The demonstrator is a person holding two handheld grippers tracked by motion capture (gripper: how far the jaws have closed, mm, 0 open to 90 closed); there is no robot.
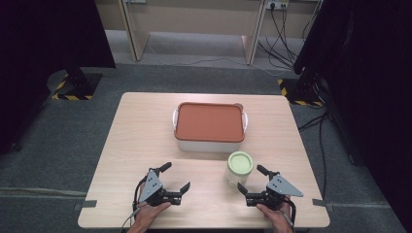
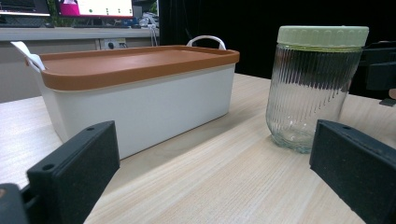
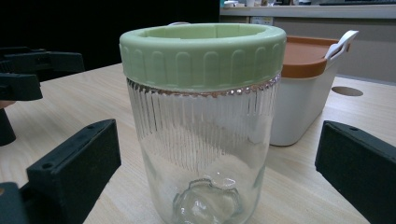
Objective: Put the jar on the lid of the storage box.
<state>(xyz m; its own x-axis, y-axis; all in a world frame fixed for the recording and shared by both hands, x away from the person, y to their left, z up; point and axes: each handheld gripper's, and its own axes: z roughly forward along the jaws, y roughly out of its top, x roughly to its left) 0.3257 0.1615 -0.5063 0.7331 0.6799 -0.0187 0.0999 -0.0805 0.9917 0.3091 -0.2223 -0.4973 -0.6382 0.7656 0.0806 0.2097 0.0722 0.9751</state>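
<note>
The jar [image 1: 239,168] stood upright on the table [image 1: 131,141], lid [image 1: 240,161] screwed on, just in front of the box [image 1: 209,127] and near its right front corner, a narrow strip of bare wood between them. The right gripper [image 1: 252,180] sat low near the table's front edge, its jaws spread wide and pointed at the jar; in the right gripper view the jar [image 3: 203,126] stood between the two jaws, apart from both, with room on each side. The left gripper [image 1: 176,177] lay well to the jar's left, also near the front edge, jaws spread and holding nothing. Open tabletop ran between the two grippers and along the box's left side. In the left gripper view the box [image 2: 135,93] and jar [image 2: 310,88] stood side by side ahead, a clear gap between them. The box kept well inside the far edge.
</note>
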